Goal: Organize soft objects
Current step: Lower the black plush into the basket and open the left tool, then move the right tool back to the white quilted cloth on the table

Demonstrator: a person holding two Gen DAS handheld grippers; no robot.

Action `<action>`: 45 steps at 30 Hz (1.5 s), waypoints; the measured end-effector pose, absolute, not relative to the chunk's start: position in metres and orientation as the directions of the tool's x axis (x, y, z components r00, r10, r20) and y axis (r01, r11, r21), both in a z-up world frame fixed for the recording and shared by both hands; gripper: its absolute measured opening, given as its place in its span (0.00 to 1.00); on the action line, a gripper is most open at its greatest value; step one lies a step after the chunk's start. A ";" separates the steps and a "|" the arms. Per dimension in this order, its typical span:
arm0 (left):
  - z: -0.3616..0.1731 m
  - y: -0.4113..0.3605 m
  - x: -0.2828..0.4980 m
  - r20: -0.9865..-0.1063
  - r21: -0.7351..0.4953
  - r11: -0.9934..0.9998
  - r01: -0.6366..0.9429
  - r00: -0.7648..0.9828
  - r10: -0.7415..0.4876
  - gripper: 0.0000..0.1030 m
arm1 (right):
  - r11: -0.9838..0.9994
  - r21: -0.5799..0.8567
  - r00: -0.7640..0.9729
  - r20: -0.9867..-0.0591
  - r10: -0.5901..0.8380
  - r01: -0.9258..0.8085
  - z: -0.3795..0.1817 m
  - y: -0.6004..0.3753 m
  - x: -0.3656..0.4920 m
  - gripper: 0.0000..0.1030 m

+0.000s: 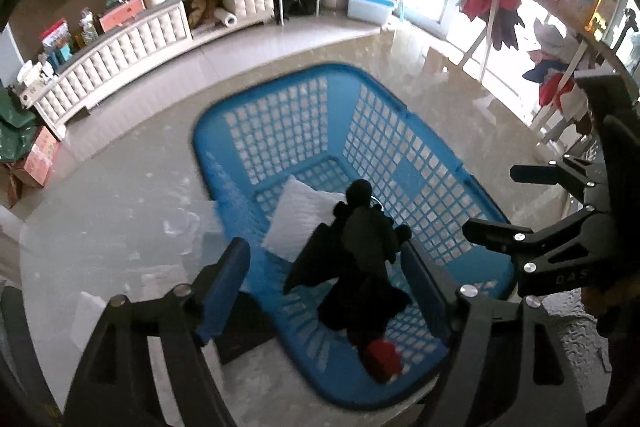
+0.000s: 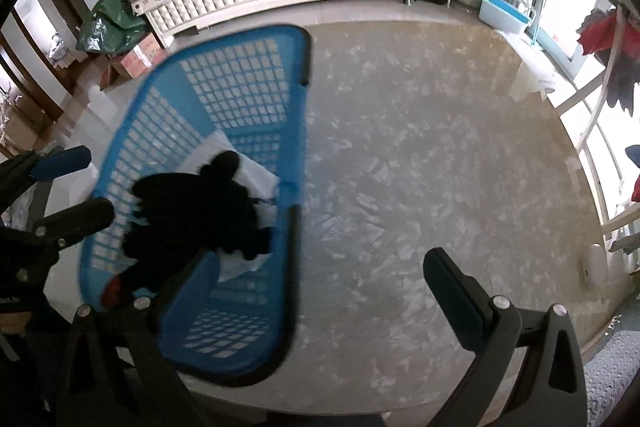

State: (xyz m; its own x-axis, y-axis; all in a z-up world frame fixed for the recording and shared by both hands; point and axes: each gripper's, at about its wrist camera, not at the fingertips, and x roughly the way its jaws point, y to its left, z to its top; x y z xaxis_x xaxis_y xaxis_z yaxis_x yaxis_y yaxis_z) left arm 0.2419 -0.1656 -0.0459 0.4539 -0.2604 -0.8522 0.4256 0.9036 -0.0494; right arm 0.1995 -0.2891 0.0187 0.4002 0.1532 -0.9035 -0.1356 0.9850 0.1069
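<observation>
- Looking down through the left wrist view: blue laundry basket (image 1: 400, 155) sits on the pale glossy floor (image 1: 120, 195), lattice walls and base visible.
- White pillow (image 1: 298, 223) lies on the basket bottom, toward its left wall.
- Black plush toy (image 1: 366, 251) is partly over the pillow's right edge and stretches toward the basket's near end; a red patch at its near tip.
- Left gripper (image 1: 328, 287) hangs above the basket, jaws apart; the plush shows in the gap between them, but the pads do not press on it.
- Right gripper (image 1: 520, 203) shows at the right edge of this view, beside the basket's right rim; its jaws look apart, nothing between them.
- Long white padded cabinet (image 1: 132, 59) runs along the far wall; a drying rack with clothes (image 1: 500, 11) stands by the window.
- Right wrist view: right gripper (image 2: 316, 287) over the floor (image 2: 420, 147), jaws wide apart and empty; its left finger overlaps the basket's (image 2: 224, 75) near right corner.
- Plush (image 2: 192, 211) shows dark inside the basket, over the pillow (image 2: 256, 175).
- Left gripper (image 2: 80, 183) is at the left edge, jaws apart.
</observation>
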 end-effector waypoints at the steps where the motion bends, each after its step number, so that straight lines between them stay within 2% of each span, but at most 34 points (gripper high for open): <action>1: -0.041 -0.161 0.238 -0.845 -0.048 0.905 0.423 0.466 -0.263 0.75 | 0.985 0.106 0.413 -0.898 0.152 -0.133 0.024 -0.286 0.196 1.00; 5: -0.022 -0.143 0.219 -0.816 -0.016 0.913 0.408 0.522 -0.248 0.79 | 0.992 0.075 0.471 -0.875 0.115 -0.103 0.041 -0.274 0.183 1.00; 10: -0.004 -0.113 0.197 -0.791 0.003 0.930 0.369 0.570 -0.223 0.79 | 0.988 0.141 0.542 -0.826 0.155 -0.068 0.062 -0.254 0.164 1.00; 16: 0.012 -0.068 0.170 -0.766 -0.039 0.946 0.323 0.598 -0.236 0.79 | 0.982 0.183 0.637 -0.750 0.177 -0.058 0.085 -0.219 0.139 1.00; 23: 0.014 -0.008 0.143 -0.762 -0.036 0.974 0.225 0.625 -0.172 0.88 | 0.977 0.167 0.603 -0.768 0.215 -0.135 0.085 -0.167 0.137 1.00; 26: 0.013 0.015 0.134 -0.758 -0.044 0.980 0.193 0.633 -0.158 1.00 | 0.975 0.146 0.586 -0.780 0.218 -0.169 0.081 -0.142 0.138 1.00; 37: -0.003 0.088 0.109 -0.763 -0.046 0.996 0.080 0.641 -0.086 1.00 | 0.936 0.144 0.502 -0.812 0.297 -0.322 0.059 -0.075 0.156 1.00; 45: -0.030 0.127 0.117 -0.784 -0.080 0.997 0.008 0.617 -0.068 1.00 | 0.912 0.155 0.407 -0.857 0.315 -0.379 0.025 -0.029 0.177 1.00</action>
State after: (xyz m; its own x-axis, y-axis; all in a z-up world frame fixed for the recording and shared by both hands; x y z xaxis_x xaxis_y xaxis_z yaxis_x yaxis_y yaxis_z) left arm 0.1170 0.1273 -0.0295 0.6166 -0.0678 -0.7843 0.0084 0.9968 -0.0796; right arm 0.1769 -0.0293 0.0254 0.4073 0.3149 -0.8572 -0.3790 0.9123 0.1551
